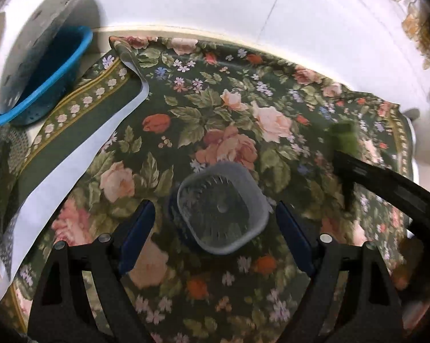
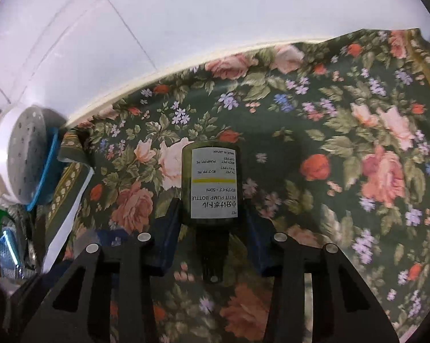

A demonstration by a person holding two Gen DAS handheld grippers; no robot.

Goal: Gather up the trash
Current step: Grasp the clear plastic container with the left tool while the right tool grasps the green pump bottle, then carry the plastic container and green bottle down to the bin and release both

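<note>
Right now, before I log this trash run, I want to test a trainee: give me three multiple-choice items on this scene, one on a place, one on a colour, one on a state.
1. Where does the pump bottle lie?
A) inside a bin
B) on the floral tablecloth, between the fingers of the right tongs
C) on the floor

2. What colour is the basket beside the tablecloth?
A) red
B) yellow
C) blue

3. How do the left tongs stand?
A) open, one finger on either side of the clear plastic cup
B) shut on the cup
C) shut on a spoon

Answers:
1 B: the bottle lies label up on the cloth between the two fingers.
2 C: its rim is bright blue.
3 A: cloth shows between each pad and the cup.
</note>
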